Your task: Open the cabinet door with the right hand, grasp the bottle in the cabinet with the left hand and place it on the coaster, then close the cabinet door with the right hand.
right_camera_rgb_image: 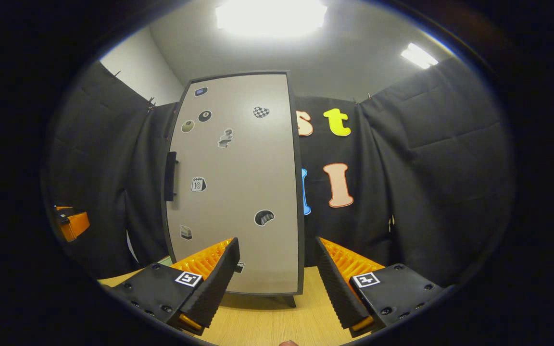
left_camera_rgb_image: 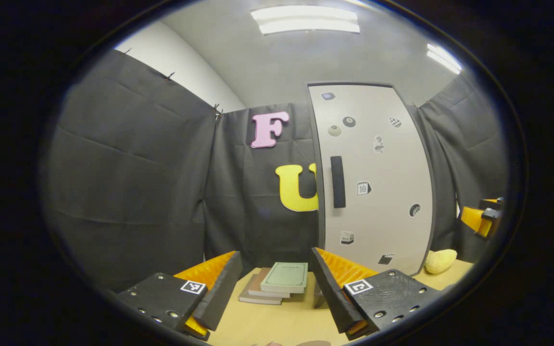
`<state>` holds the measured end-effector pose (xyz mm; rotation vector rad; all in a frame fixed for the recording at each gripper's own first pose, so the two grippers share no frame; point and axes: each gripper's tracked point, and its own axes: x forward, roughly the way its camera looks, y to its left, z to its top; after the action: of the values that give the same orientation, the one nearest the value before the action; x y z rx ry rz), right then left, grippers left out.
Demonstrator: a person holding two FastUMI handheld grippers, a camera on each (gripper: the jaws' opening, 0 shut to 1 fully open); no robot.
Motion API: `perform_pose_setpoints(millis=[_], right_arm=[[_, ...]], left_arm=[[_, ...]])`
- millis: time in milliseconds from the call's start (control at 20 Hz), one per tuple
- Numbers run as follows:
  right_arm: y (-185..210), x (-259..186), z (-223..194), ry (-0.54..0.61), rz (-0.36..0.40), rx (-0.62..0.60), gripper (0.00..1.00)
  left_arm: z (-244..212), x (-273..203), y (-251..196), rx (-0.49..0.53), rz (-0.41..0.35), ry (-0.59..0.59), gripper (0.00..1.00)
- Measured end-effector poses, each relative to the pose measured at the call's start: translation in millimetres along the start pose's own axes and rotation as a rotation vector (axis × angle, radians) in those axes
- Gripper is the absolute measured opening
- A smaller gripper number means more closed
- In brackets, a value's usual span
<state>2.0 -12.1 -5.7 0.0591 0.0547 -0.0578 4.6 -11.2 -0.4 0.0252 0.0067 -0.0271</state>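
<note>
Left gripper view, left to right. Left gripper (left_camera_rgb_image: 272,288) hangs low over the wooden table (left_camera_rgb_image: 286,322), fingers spread wide, nothing between them. Judged idle, waiting its turn until the door is open. Past the fingertips, a short stack of books (left_camera_rgb_image: 277,284), a green-covered one on top; cover print too small to read. Right of that, the cabinet (left_camera_rgb_image: 375,178) stands upright on the table, door shut, dark vertical handle (left_camera_rgb_image: 337,181) near its left edge. So the hinge is likely on the right side, and the handle is the thing to take. Small stickers are scattered on the door (left_camera_rgb_image: 392,211); one looks like a calendar page, no text legible. A yellow lumpy object (left_camera_rgb_image: 440,261) rests on the table just beside the cabinet's right foot. At the far right edge, the other gripper's body is partly seen.

Right gripper view. Handle (right_camera_rgb_image: 170,176) sits left of centre; the right gripper (right_camera_rgb_image: 277,283) is aimed at the door's lower middle, fingers wide apart, holding nothing, well short of the handle.

Bottle: presumably behind the closed door, unseen. Coaster: cannot locate it.
</note>
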Motion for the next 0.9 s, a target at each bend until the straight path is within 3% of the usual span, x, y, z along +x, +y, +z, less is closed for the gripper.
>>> perform_pose_setpoints(millis=[550,900], right_arm=[[5.1,10.1,0.9,0.035,0.096,-0.002,0.98],[50.5,41.9,29.1,0.008,0.155,-0.001,0.97]], left_arm=[[4.7,-5.1,12.9,0.017,0.016,-0.004,0.88],[3.4,-15.5,44.3,0.033,0.068,-0.002,0.88]])
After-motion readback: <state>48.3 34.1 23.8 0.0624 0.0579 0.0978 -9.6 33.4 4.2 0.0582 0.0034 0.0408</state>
